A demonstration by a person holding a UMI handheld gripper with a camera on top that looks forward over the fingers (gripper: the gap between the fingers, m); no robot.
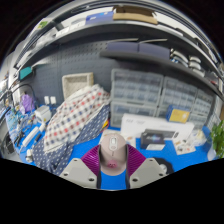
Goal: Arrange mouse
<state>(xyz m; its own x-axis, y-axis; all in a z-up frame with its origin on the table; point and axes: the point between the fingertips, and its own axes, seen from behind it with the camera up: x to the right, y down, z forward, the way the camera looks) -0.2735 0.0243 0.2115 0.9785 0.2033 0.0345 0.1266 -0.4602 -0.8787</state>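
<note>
Holding a mouse between the two pink-padded fingers, the tongs point level and forward over a blue worktop.

Gripper view, items entered in order outward from the tongs:

- Mouse: pale grey, narrow end toward the camera, seated between the pads. Both pads appear to press its sides, so the tongs read as clamped on it. Whether it is lifted clear of the blue surface cannot be told.
- Plaid cloth heap: beyond the tongs and off to their left, draped over something bulky.
- White box: just ahead of the tongs and to their right, resting on the blue surface.
- Drawer cabinet: well beyond, behind the white box, a wall of small pale drawers.
- Green leaves: far right of the tongs.
- Shelving: high above, with boxes on it.

Step in hand, as a judgement: carry phase, with the mouse gripped and not yet set at its place. The next move calls for choosing an open patch of blue surface ahead, lowering flat, then parting the fingers.

Pose: fingers roughly horizontal, no marked tilt; the holding hand is out of sight.
</note>
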